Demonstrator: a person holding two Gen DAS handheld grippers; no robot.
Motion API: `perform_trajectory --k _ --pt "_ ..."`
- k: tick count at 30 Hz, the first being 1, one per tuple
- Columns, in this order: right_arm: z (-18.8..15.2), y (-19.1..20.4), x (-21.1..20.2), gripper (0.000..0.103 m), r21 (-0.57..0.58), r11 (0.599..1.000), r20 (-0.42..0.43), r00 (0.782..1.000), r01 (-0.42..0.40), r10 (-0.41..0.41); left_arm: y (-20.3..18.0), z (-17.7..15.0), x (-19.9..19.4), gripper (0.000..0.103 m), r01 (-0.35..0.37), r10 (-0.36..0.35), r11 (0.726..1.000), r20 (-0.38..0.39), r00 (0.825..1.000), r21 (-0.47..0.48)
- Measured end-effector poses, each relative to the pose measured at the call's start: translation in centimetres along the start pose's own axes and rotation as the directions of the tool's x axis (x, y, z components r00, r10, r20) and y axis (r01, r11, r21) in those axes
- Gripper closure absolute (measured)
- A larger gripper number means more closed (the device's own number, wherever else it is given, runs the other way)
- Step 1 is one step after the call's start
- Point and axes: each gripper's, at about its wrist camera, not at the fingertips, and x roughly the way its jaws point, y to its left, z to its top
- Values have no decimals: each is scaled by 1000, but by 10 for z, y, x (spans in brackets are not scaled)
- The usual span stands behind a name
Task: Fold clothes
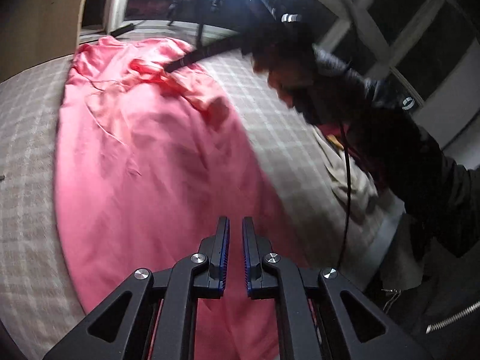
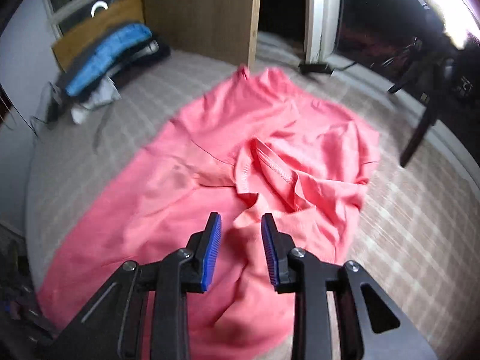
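One wide bed with a pale checked cover [image 2: 405,225] fills most of what you see, and the task's thing, a large pink cotton garment [image 2: 168,198], lies spread across its middle, smooth at the near end and rumpled at the far end where a stitched hem [image 2: 274,165] is turned up. At the far left of the bed, against a wooden headboard [image 2: 90,33], you have a small heap of folded clothes in blue and dark fabric [image 2: 108,51]. Your right gripper [image 2: 241,225] hangs just above the rumpled pink cloth with its blue-padded jaws moderately apart and nothing pinched between them. Your left gripper [image 1: 235,228] hovers over the smooth near part of the garment, its jaws narrowed to a slim gap, holding nothing.
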Motion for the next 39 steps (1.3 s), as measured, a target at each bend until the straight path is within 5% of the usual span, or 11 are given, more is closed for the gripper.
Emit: perform_trajectory --k 3,9,16,21,31,36,38,39 --pt "-3 -16 -5 75 34 994 32 995 -100 99 25 29 2 96 -14 15 999 21 1000 -45" --pt "2 -59 -25 75 108 990 94 991 89 -99 56 120 31 93 -134 131 990 52 990 48" --pt "8 -111 -12 75 207 974 91 990 89 -110 84 190 88 91 -227 229 953 11 973 203" --pt "6 -128 -4 75 238 970 94 992 58 -82 82 200 108 87 -251 267 916 -11 964 312" --pt "50 -115 26 66 134 987 103 989 90 -104 73 207 123 87 -233 261 902 -29 965 363" --pt "63 -115 50 67 94 985 50 987 148 -153 76 209 128 103 -238 269 898 -35 962 370" --pt "61 -117 54 75 98 985 43 988 143 -148 73 209 126 103 -239 268 891 -21 963 385" --pt "60 -119 54 89 101 985 43 988 143 -148 72 210 124 103 -240 267 888 -14 964 393"
